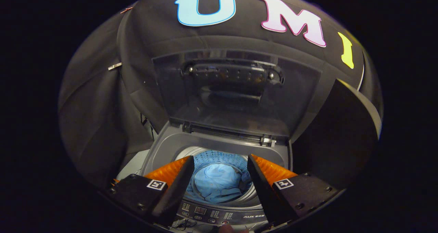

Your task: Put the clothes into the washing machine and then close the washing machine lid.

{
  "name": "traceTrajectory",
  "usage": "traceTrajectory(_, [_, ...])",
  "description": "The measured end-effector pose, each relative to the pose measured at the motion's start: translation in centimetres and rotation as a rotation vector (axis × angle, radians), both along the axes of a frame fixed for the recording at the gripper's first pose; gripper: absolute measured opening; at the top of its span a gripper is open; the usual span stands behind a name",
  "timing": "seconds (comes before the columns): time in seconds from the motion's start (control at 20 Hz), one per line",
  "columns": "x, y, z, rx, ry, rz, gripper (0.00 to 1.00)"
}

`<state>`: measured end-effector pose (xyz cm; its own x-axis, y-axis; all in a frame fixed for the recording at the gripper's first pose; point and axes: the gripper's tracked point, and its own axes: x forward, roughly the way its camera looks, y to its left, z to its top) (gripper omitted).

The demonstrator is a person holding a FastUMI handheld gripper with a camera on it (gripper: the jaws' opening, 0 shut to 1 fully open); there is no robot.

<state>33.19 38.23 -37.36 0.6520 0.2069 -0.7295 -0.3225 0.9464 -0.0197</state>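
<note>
A light blue garment point(219, 186) lies bunched inside the drum point(219, 157) of a grey top-loading washing machine point(164, 147). The machine's tinted lid point(236, 92) stands upright behind the opening, hinged at the back, with its handle near the top. My gripper point(220, 163) hovers above the drum mouth, open, with nothing between its fingers. The garment sits below and between the fingers, apart from them.
The machine's control panel point(219, 214) runs along the near rim, under the fingers. A dark panel point(345, 127) rises to the right of the machine. Black booth cloth hangs behind and to the left.
</note>
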Motion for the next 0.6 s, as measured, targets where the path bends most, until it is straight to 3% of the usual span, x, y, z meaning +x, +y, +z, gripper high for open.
traceTrajectory(0.35, [4.7,1.1,11.4,0.064,-0.224,0.005,0.98])
traceTrajectory(0.6, [10.2,2.1,16.2,0.125,-0.253,-0.044,0.99])
